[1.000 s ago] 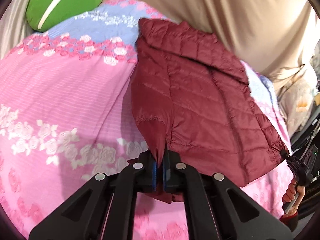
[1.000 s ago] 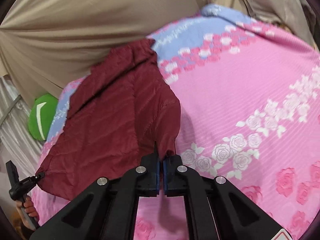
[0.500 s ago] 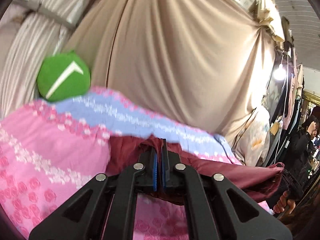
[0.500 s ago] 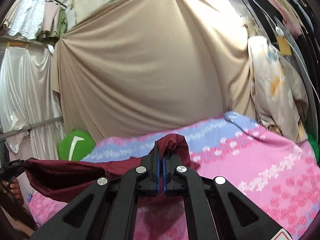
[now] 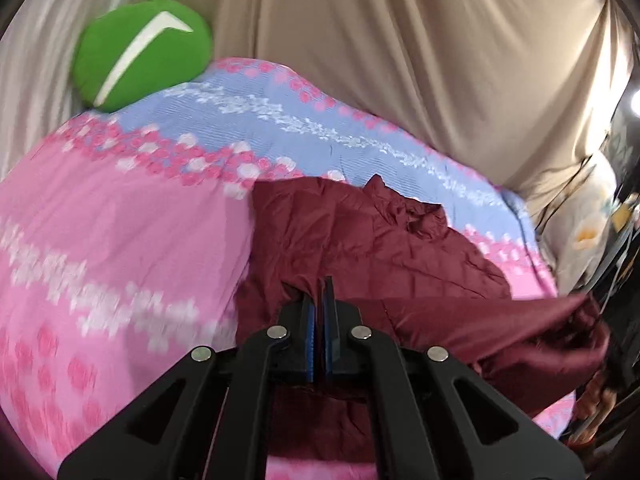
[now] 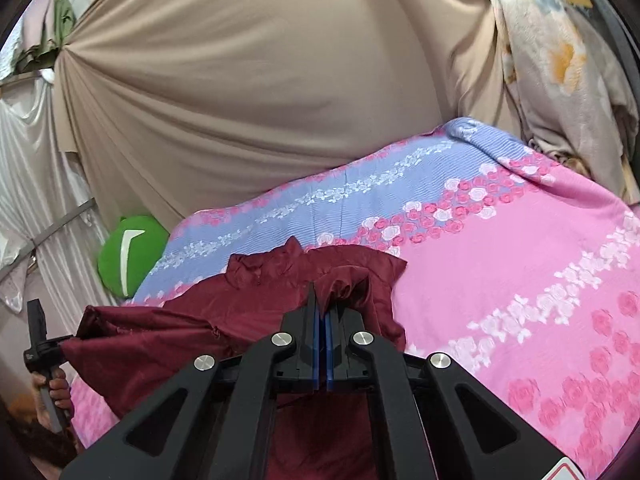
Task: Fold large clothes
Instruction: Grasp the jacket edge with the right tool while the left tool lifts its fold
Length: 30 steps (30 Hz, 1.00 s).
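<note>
A dark red quilted jacket (image 5: 372,236) lies on a pink and blue flowered bed cover (image 5: 120,232), its collar toward the far side. My left gripper (image 5: 319,292) is shut on the jacket's near hem, which is lifted over the rest of the jacket. My right gripper (image 6: 322,304) is shut on the other hem corner of the jacket (image 6: 260,304). The hem stretches between both grippers; each gripper appears at the edge of the other's view, the left gripper in the right wrist view (image 6: 40,344).
A green cushion (image 5: 140,48) with a white stripe sits at the bed's far left corner, also in the right wrist view (image 6: 128,252). A beige curtain (image 6: 260,92) hangs behind the bed. Flowered fabric (image 6: 560,60) hangs at the right.
Both grippers lifted the jacket's hem from flat on the bed and carried it up and forward toward the collar. The views now tilt back down over the jacket.
</note>
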Each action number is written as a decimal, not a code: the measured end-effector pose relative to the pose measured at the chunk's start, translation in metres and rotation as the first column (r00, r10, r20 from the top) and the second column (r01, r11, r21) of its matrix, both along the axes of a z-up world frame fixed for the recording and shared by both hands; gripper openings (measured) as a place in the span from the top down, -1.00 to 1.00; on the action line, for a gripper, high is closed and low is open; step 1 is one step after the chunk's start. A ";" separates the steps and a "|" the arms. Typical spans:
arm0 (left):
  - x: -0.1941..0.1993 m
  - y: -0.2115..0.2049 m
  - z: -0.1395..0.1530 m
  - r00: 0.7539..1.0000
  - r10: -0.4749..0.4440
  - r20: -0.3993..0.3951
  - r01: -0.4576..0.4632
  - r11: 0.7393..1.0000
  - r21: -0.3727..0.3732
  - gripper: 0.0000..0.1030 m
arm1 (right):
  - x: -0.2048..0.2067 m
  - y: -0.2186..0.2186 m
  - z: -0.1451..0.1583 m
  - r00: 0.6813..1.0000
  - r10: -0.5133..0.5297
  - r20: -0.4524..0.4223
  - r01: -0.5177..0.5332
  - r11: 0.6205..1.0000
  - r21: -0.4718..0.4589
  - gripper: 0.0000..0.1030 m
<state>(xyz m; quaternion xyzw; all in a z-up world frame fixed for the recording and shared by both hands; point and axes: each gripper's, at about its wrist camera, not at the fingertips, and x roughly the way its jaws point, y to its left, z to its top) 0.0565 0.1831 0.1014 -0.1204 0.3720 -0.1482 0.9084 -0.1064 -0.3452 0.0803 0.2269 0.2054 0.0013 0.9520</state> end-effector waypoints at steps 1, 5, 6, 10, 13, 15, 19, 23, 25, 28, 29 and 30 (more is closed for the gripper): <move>0.015 -0.003 -0.003 1.000 0.009 -0.001 -0.009 1.000 0.018 0.96 | 0.017 -0.004 -0.001 1.000 -0.001 -0.012 0.001 1.000 0.006 0.97; 0.083 -0.030 -0.024 0.999 0.046 -0.017 -0.043 0.988 0.150 0.95 | 0.103 -0.017 -0.022 0.993 -0.029 -0.116 0.031 0.999 0.010 0.97; 0.102 -0.037 -0.034 0.998 0.059 -0.035 -0.052 0.983 0.177 0.95 | 0.127 -0.019 -0.032 0.986 -0.050 -0.157 0.052 0.999 0.009 0.97; 0.154 -0.049 -0.073 0.985 0.108 -0.133 -0.077 0.972 0.221 0.95 | 0.191 -0.024 -0.072 0.954 -0.086 -0.286 0.086 0.996 -0.013 0.97; 0.171 -0.050 -0.096 0.978 0.114 -0.177 -0.073 0.972 0.222 0.92 | 0.215 -0.025 -0.100 0.931 -0.080 -0.355 0.082 0.997 -0.009 0.97; 0.175 -0.055 -0.104 0.978 0.116 -0.176 -0.071 0.968 0.242 0.91 | 0.222 -0.021 -0.108 0.926 -0.084 -0.369 0.076 0.996 -0.036 0.97; 0.176 -0.065 -0.108 0.981 0.130 -0.147 -0.083 0.954 0.287 0.91 | 0.230 -0.010 -0.110 0.920 -0.105 -0.378 0.067 0.991 -0.113 0.97; 0.170 -0.069 -0.102 0.984 0.138 -0.110 -0.098 0.944 0.315 0.90 | 0.223 -0.010 -0.104 0.930 -0.112 -0.349 0.078 0.991 -0.110 0.91; 0.166 -0.070 -0.099 0.986 0.139 -0.087 -0.103 0.938 0.331 0.90 | 0.219 -0.012 -0.101 0.936 -0.108 -0.336 0.081 0.992 -0.095 0.89; 0.159 -0.071 -0.092 0.988 0.140 -0.070 -0.108 0.936 0.335 0.93 | 0.216 -0.014 -0.097 0.941 -0.100 -0.323 0.083 0.994 -0.065 0.89; 0.156 -0.070 -0.090 0.989 0.136 -0.064 -0.108 0.938 0.329 0.93 | 0.213 -0.013 -0.094 0.945 -0.093 -0.312 0.079 0.995 -0.058 0.89; 0.153 -0.070 -0.086 0.990 0.131 -0.058 -0.105 0.939 0.327 0.93 | 0.210 -0.011 -0.090 0.949 -0.087 -0.304 0.073 0.996 -0.058 0.89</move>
